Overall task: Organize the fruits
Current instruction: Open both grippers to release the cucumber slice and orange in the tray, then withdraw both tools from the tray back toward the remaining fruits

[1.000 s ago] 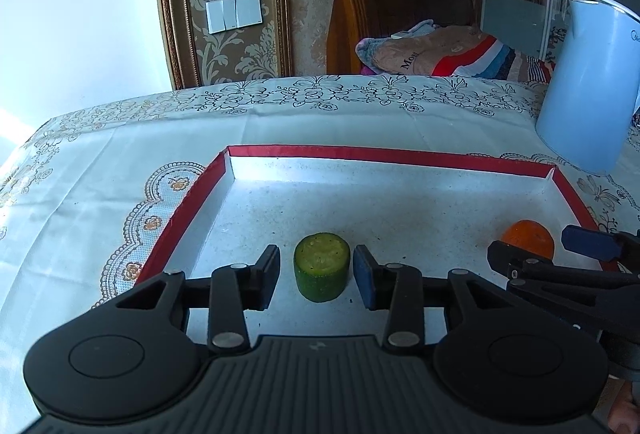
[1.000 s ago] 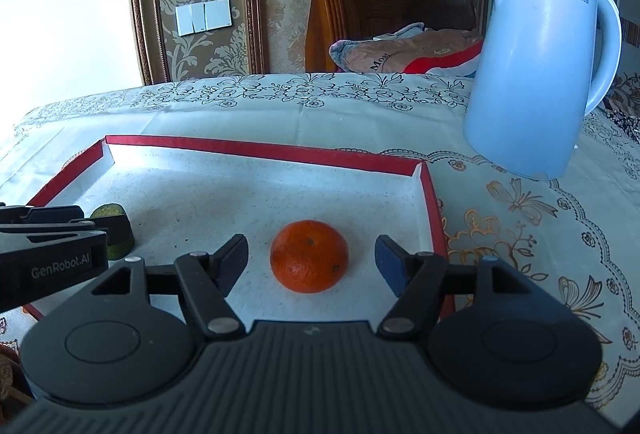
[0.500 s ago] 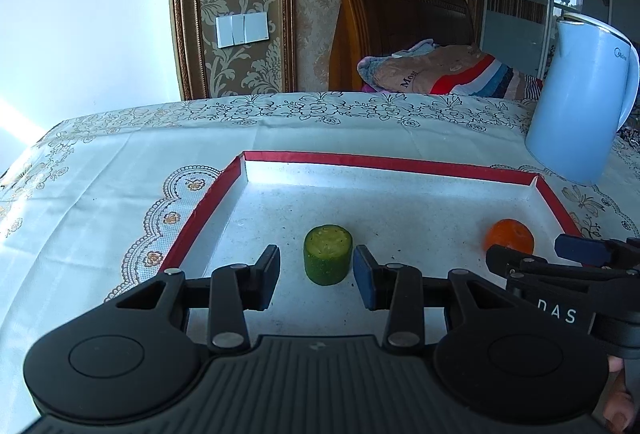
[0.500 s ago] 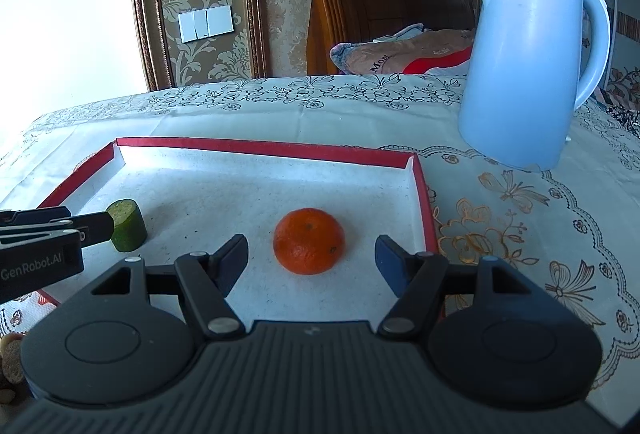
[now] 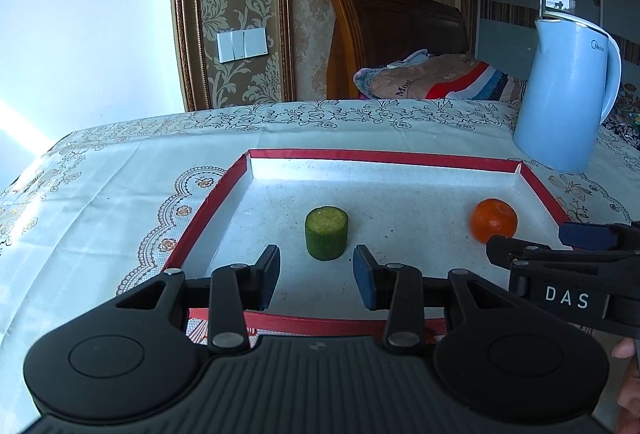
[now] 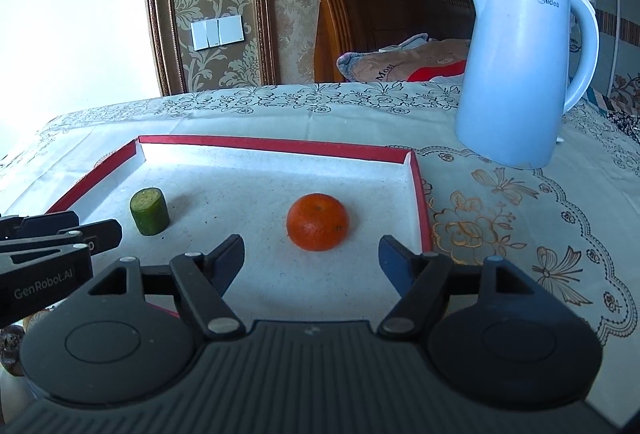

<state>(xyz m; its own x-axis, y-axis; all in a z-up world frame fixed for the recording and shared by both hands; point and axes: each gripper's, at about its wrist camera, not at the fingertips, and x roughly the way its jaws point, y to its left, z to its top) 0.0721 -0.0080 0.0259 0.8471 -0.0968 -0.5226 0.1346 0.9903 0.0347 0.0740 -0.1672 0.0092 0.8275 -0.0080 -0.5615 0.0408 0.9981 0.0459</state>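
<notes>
- Left wrist view: the left gripper point(image 5: 316, 270) has its jaws spread wide with nothing between them, held just short of the green cut cucumber cylinder point(image 5: 326, 232).
- The cucumber piece stands upright, cut face up, on the white floor of the shallow red-rimmed rectangular tray point(image 5: 384, 155), toward its near left part.
- The round orange mandarin point(image 5: 493, 220) sits on the tray floor near the right wall, well apart from the cucumber piece.
- The right gripper point(image 5: 560, 246) reaches in from the right edge, its black tips just in front of the mandarin; from this side I cannot tell how far its jaws stand apart.
- The tray lies on a table covered with a cream embroidered floral tablecloth point(image 5: 120, 193); a tall pale blue electric kettle point(image 5: 568, 93) stands on the cloth beyond the tray's far right corner.
- Right wrist view: the right gripper point(image 6: 312, 258) has its jaws wide apart and empty, with the mandarin point(image 6: 317, 221) just ahead of them and not touched.
- The cucumber piece point(image 6: 149, 211) stands to the left, near the tips of the left gripper point(image 6: 80, 230), which enters from the left edge.
- The kettle point(image 6: 520, 81) stands right of the tray point(image 6: 276, 143), outside its rim.
</notes>
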